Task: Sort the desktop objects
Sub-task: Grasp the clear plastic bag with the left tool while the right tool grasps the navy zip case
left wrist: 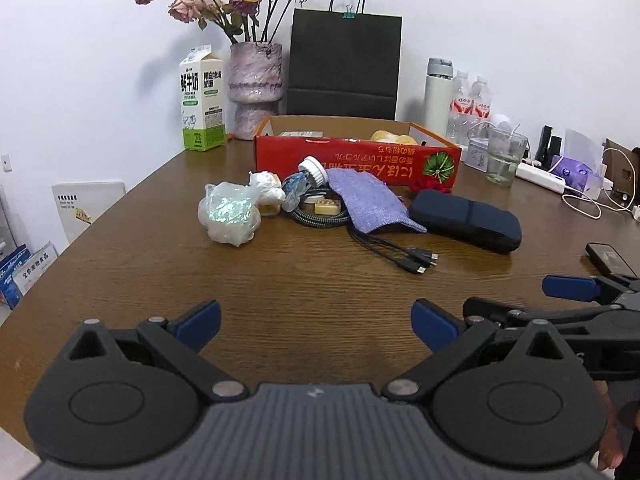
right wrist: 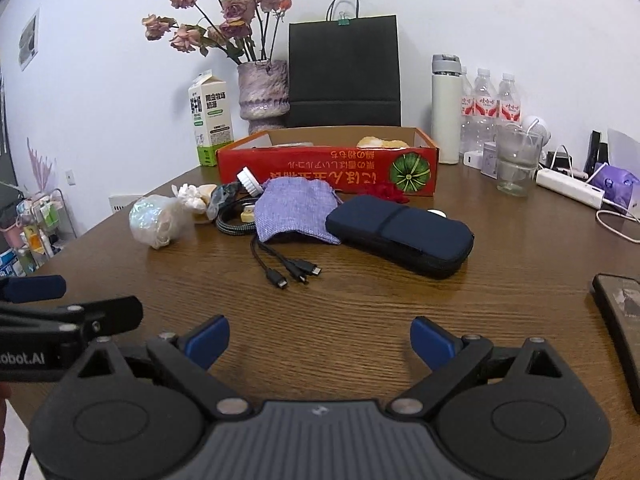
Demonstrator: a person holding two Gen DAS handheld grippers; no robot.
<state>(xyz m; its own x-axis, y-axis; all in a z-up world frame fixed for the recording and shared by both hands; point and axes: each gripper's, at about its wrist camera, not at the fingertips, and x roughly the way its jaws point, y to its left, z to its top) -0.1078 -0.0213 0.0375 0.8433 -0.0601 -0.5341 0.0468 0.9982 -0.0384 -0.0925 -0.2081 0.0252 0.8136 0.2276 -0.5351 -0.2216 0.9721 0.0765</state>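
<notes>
Lying limp between braided cable (right wrist: 234, 216) and navy case (right wrist: 400, 236), lavender woven pouch (right wrist: 294, 216); both grippers' fingers spread.

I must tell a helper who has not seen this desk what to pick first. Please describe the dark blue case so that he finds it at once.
Find the red cardboard box at the middle of the wooden table. Just in front of its right end lies the dark blue zip case, beside the lilac cloth pouch. It is the only long, dark, rounded thing there.

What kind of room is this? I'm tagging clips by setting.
Probably an office or meeting room: a large wooden table against a plain wall, with a power strip, water bottles and a black paper bag.
</notes>
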